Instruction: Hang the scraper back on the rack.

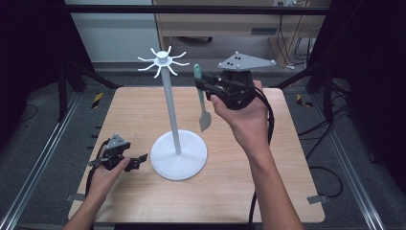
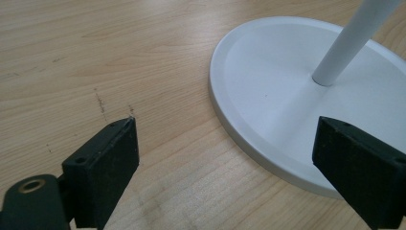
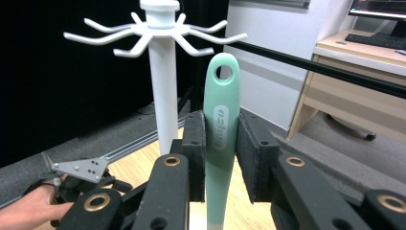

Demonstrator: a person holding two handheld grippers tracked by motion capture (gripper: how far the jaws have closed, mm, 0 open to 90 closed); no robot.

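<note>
A white hook stand (image 1: 170, 103) rises from a round base (image 1: 178, 155) at the table's middle, with curved hooks (image 1: 162, 61) around its top. My right gripper (image 1: 202, 85) is raised to the right of the pole, shut on the handle of a pale green spatula (image 1: 201, 98) that hangs blade down. In the right gripper view the spatula handle (image 3: 221, 129) stands upright between the pads, its hanging hole just below and right of the hooks (image 3: 153, 36). My left gripper (image 1: 139, 161) lies low at the base's left edge, jaws open with nothing between them; the base's rim (image 2: 239, 129) lies ahead of them.
The wooden table (image 1: 249, 182) has bare room on the right and front. Black frame bars and cables (image 1: 261, 191) run around it. A desk (image 3: 364, 72) stands beyond the far edge.
</note>
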